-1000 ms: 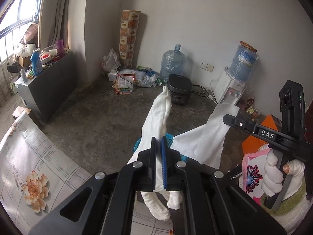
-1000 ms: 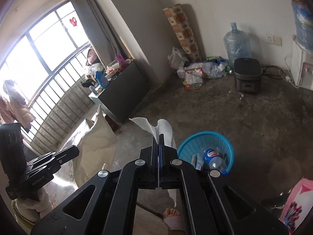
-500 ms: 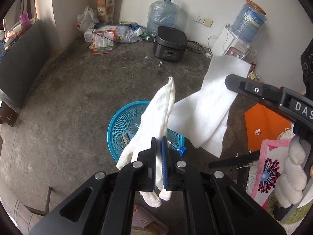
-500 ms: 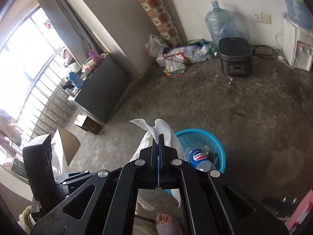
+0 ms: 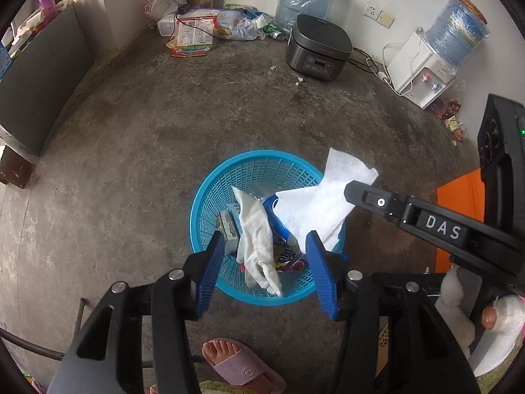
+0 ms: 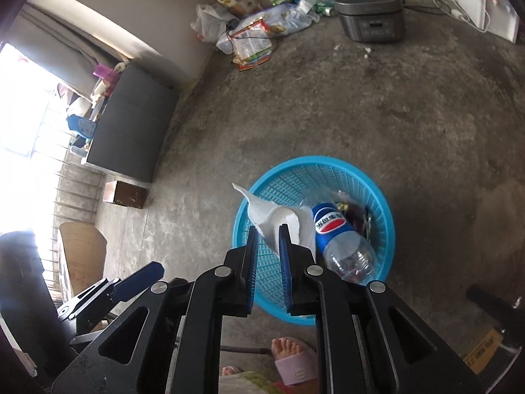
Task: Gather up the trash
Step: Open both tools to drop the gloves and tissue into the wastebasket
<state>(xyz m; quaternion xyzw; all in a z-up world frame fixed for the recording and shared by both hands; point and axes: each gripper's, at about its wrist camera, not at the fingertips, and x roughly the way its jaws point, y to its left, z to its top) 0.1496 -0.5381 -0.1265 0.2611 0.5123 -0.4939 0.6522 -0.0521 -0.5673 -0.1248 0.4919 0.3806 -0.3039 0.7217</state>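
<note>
Blue basket [image 5: 210,197], on concrete floor [image 5: 147,131]. Left gripper [image 5: 265,256]: held above basket, jaws just opened, spread; crumpled white cloth [image 5: 257,239] seen loose between them, over basket. Right gripper [image 6: 267,239]: jaws just parting, white paper towel [image 6: 282,220] between, grip uncertain, above basket's near rim. Plastic bottle [image 6: 341,243] lodged inside basket.

"DAS" on the right tongs [image 5: 361,193]; Pepsi logo on the bottle [image 6: 341,239].
</note>
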